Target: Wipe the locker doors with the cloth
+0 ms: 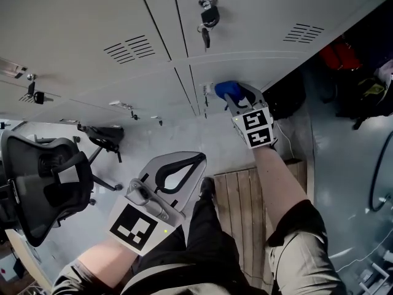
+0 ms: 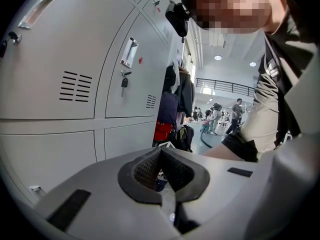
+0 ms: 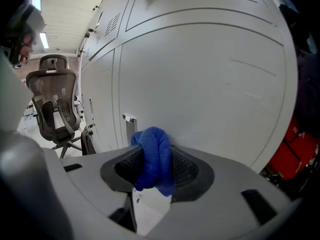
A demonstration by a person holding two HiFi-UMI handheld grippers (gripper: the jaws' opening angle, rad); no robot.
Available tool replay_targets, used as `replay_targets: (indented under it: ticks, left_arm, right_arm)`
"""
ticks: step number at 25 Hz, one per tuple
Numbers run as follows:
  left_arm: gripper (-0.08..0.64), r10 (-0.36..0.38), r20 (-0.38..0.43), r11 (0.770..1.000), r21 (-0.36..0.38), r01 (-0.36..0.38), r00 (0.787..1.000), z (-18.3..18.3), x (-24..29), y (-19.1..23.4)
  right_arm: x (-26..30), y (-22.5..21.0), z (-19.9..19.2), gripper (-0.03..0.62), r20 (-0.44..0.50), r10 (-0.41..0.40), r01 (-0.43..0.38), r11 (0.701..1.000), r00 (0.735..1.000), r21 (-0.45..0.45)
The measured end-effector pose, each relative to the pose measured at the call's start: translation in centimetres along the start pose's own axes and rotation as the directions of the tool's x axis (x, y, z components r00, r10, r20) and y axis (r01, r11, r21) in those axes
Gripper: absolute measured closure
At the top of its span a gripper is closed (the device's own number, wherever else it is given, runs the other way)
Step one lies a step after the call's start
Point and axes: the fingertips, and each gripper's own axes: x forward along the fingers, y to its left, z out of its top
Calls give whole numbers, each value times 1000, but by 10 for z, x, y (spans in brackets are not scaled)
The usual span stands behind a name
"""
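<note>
Left gripper (image 2: 161, 155) closed, cloth (image 3: 153, 160) between right gripper (image 3: 156, 151) fingers (image 3: 189, 167)

We are looking steeply down the locker doors (image 1: 258, 17) from head height. Our right gripper view is facing those doors from very near; our left gripper view is looking along them from farther back. Head and right gripper views are sharing the office chair (image 1: 46, 177).

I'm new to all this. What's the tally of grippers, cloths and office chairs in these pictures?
grippers: 2 (left gripper, right gripper)
blue cloth: 1, pinched in the right gripper
office chair: 1
Total: 4
</note>
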Motion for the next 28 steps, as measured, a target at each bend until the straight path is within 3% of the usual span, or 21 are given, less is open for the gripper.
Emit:
replay_targets:
  ticks: [10,16,19,28]
  left_arm:
    - [553,-36,4,999,12,36,999,7,46,-11]
    - [554,-52,11,998,17,52,999,14,63,-19]
    - [554,-50,12,999,20,49,999,17,66,-19]
    - [554,-2,-6,1000,29,2,1000,13,48,-6]
  right_arm:
    - [-39,-96,-40,439,-41,-136,139,987,990,84]
    - [-52,-115,-46,439,-48,-166,170,981,985,93]
    - [-48,-92,-45,439,-41,-129,133,987,991,89]
    - [15,49,-17,439,-2,102,-102,995,995,12]
